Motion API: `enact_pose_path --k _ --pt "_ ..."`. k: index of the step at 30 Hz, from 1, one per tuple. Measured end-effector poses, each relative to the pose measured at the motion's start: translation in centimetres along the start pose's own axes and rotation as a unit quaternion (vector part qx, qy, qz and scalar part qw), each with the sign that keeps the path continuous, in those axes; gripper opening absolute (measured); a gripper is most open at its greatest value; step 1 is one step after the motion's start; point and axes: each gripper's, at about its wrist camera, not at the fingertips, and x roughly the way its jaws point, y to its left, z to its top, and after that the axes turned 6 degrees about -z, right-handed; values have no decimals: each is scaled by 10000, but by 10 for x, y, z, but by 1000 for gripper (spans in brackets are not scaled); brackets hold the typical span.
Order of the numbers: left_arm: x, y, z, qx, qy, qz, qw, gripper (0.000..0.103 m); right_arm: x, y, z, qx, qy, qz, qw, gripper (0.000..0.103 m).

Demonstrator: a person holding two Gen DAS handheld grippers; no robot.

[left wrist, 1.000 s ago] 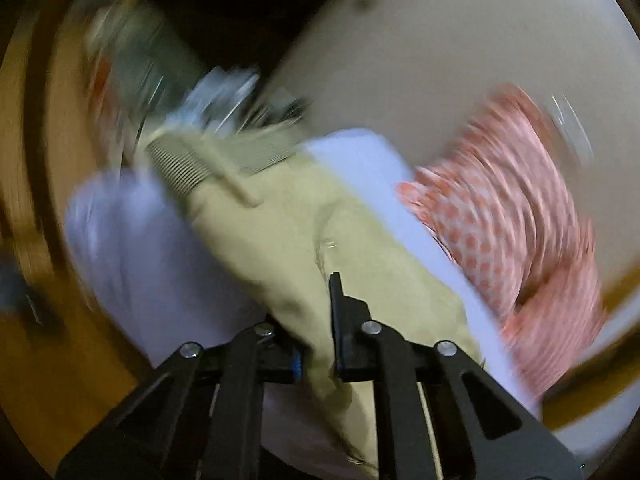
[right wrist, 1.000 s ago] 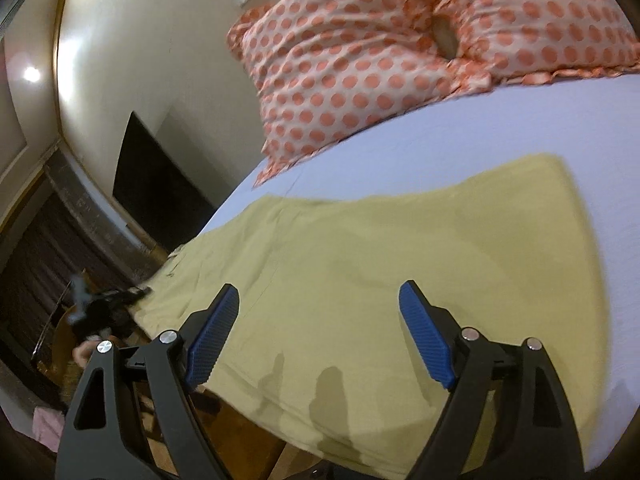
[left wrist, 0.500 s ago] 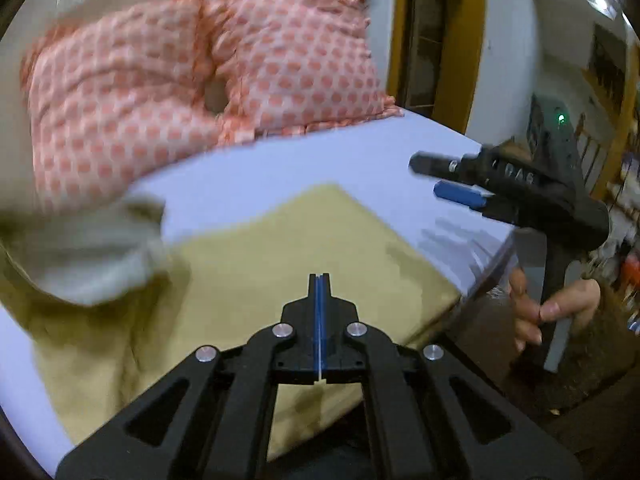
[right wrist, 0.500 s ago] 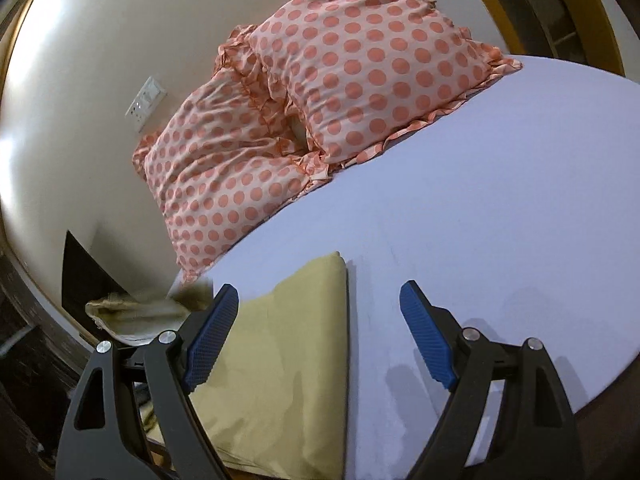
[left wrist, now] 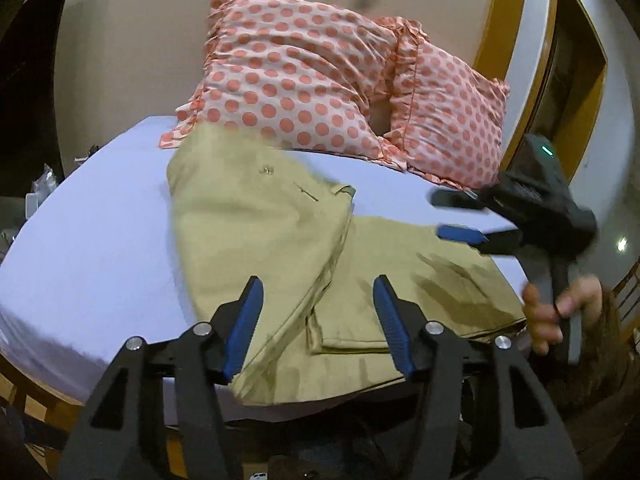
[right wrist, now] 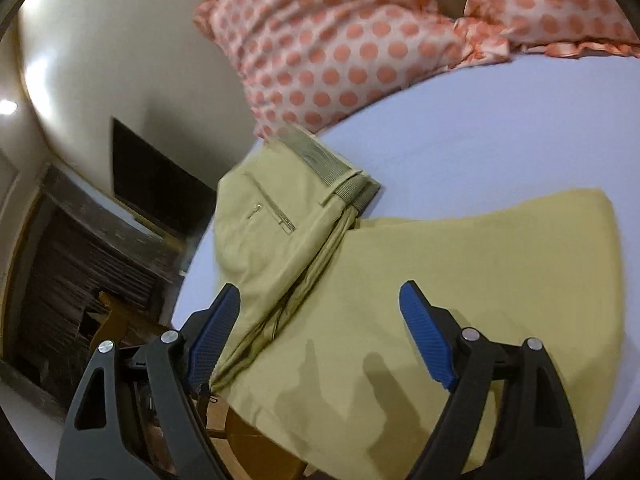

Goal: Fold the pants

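Observation:
Khaki pants lie on the lavender bed sheet, the waist part folded over towards the pillows, the legs spread to the right. They also show in the right wrist view, waistband at the far end. My left gripper is open and empty, just above the near edge of the pants. My right gripper is open and empty over the legs; it also shows in the left wrist view, held by a hand at the right.
Two pink polka-dot pillows lean on the wall at the head of the bed. The bed's near edge drops to a wooden frame. A dark screen and shelves stand at the left of the right wrist view.
My left gripper has opened and let go of the pants; the waist part now lies folded over on the bed. My right gripper has swung back over the legs.

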Motion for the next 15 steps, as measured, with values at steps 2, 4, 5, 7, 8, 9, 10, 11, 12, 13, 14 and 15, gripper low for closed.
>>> enact_pose_path --k 2,4,5,7,8,9,10,11,12,13,14,15 --pt "-6 4 -8 -38 -7 -16 10000 60 14 11 18 -35 58 -254 9997 84" --pt "-4 6 -9 -78 -18 -38 10000 61 36 15 43 89 254 -396 9989 84" --pt "-6 7 -10 -96 -31 -46 9999 61 48 13 53 249 365 -441 9980 83" --pt "-11 14 -12 -122 -79 -32 9999 63 68 6 67 498 539 -497 9961 72" --pt "-13 15 -12 -123 -103 -24 9999 64 79 3 72 577 644 -517 9949 70" --pt "-13 16 -12 -122 -120 -21 9999 65 86 1 75 640 699 -551 9940 67" --pt "-15 19 -12 -118 -147 -14 9998 67 95 -2 77 705 788 -580 9927 66" --pt "-17 21 -12 -116 -168 1 9998 67 102 -4 78 739 859 -580 9919 64" --pt "-17 22 -12 -119 -177 17 9998 68 111 -5 77 786 964 -579 9905 60" --pt "-18 26 -12 -140 -182 30 9997 68 117 -6 75 856 1050 -544 9893 58" --pt "-18 28 -11 -158 -183 30 9997 68 119 -6 74 927 1008 -459 9895 57" --pt "-19 30 -12 -185 -187 32 9996 68 121 -5 72 976 981 -412 9895 57"
